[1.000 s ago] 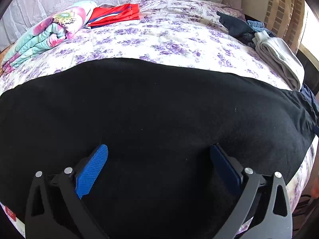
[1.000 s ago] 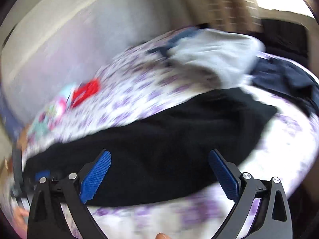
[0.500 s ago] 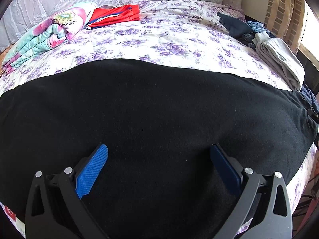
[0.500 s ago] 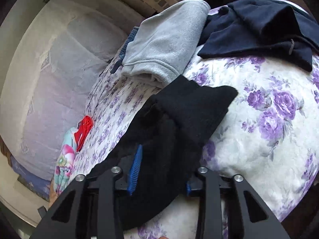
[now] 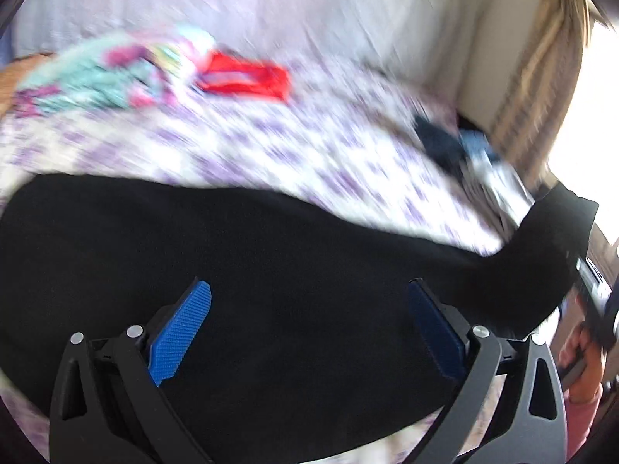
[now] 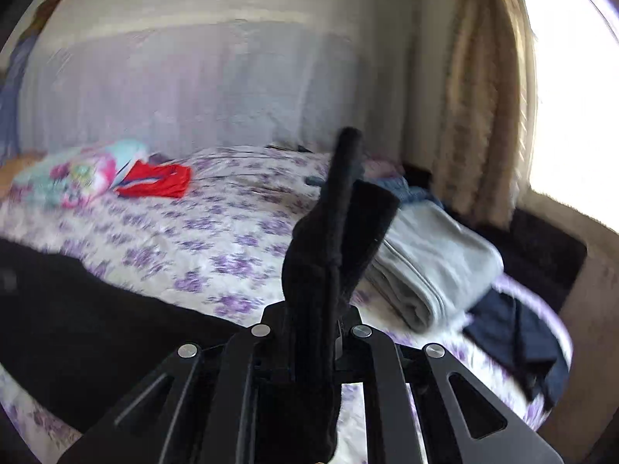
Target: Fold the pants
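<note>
Your right gripper (image 6: pixel 332 332) is clamped on one end of the black pants (image 5: pixel 271 290) and holds it off the bed (image 6: pixel 216 239), while your left gripper (image 5: pixel 309 332) hangs wide apart over the spread middle. The first fold looks barely begun; beyond lie gray folded clothes (image 6: pixel 433 270).

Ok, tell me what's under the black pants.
The black pants lie on the purple-flowered bedspread, which shows around them. The right hand-held gripper holds one end lifted off it. Whatever lies directly beneath the spread-out part is covered.
</note>
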Motion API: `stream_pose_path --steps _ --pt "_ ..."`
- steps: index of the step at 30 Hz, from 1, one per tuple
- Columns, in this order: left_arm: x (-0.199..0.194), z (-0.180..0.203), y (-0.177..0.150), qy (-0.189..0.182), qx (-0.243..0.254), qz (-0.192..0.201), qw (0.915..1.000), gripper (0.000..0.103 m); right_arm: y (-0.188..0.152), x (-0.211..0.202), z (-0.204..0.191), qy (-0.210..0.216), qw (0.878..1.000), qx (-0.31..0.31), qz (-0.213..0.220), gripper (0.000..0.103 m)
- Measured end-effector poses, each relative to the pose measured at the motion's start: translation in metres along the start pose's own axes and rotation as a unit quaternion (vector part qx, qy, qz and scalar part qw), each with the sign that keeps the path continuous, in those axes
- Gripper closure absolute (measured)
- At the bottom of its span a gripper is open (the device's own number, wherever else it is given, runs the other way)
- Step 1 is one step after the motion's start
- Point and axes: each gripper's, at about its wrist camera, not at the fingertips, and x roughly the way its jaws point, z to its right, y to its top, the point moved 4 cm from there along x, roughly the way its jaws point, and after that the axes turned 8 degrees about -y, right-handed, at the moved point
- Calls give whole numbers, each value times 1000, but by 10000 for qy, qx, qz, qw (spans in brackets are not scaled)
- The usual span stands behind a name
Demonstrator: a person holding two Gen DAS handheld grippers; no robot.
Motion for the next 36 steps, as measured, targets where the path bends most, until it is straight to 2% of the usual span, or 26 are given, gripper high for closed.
stream_pose_path --steps 3,4,5,6,7,8,9,10,11,12,14,15,18,20,21,22,23,24,25,27,29,30,31,33,35,36 --pt "-30 -32 4 300 -202 377 9986 4 -5 -13 -92 502 9881 -1440 222 92" --pt "-36 -42 4 365 -265 442 9980 4 -15 -16 -119 809 9791 -1862 148 90" --pt "-41 -54 0 469 -358 480 9971 4 -32 -19 -150 1258 9631 -2378 -45 85" --pt "-42 -63 -3 530 -437 476 9965 4 -45 -24 -169 1550 9498 -2711 -180 74" --pt "-42 -72 -8 570 -549 435 9959 4 -53 -29 -178 1465 9441 -2951 -88 77" --pt "-40 -80 -13 562 -689 372 9953 4 -52 -38 -177 1308 9438 -3033 151 74" --pt "-38 -88 -17 415 -917 309 9944 4 -49 -44 -171 1506 9441 -2929 129 61" --pt "-40 -92 -17 214 -1107 369 9929 4 -43 -48 -161 1810 9464 -2676 12 54" --pt "-43 -94 -17 94 -1182 468 9918 4 -33 -51 -147 2252 9490 -2199 -151 43" --pt "-45 -97 -16 -11 -1260 553 9905 4 -27 -53 -136 2560 9493 -1808 -235 41" --pt "-42 -101 -16 -83 -1375 562 9889 4 -11 -55 -114 3185 9419 -972 -450 41" --pt "-41 -100 -16 -88 -1350 570 9892 4 -5 -52 -105 3300 9404 -646 -516 41" --pt "-42 -95 -16 -124 -1235 591 9905 4 6 -33 -77 3227 9439 279 -642 42" --pt "-43 -93 -16 -133 -1185 573 9912 4 -10 -12 -68 2952 9468 634 -1117 42" --pt "-43 -92 -17 -127 -1169 563 9915 4 -23 3 -70 2893 9414 622 -1621 42" --pt "-44 -91 -17 -110 -1146 543 9919 4 -43 16 -75 2884 9298 541 -2223 42" --pt "-43 -88 -16 -80 -1103 497 9926 4 -60 19 -74 2957 9210 565 -2472 43" --pt "-42 -86 -15 -64 -1063 453 9933 5 -61 13 -68 3042 9219 683 -2302 43" --pt "-41 -80 -13 -79 -979 394 9944 5 -60 5 -59 3226 9152 876 -2251 43" --pt "-39 -56 -6 -252 -639 283 9972 5 -56 -2 -36 3519 8996 1523 -2088 43" --pt "-35 -22 2 -508 -201 253 9982 5 -52 3 -5 3498 8911 2201 -1876 43" --pt "-32 4 6 -773 82 228 9967 5 -50 10 8 3402 8908 2405 -1813 43" --pt "-26 33 6 -1103 373 155 9931 5 -48 17 20 3291 8906 2578 -1794 46" --pt "-12 82 -2 -1607 820 -79 9836 5 -45 44 46 3160 8859 2856 -1835 62" --pt "5 140 -21 -2120 1369 -406 9668 12 -47 73 61 3222 8765 2930 -2050 68" --pt "11 158 -30 -2209 1593 -499 9609 23 -49 91 64 3350 8660 2970 -2226 70"
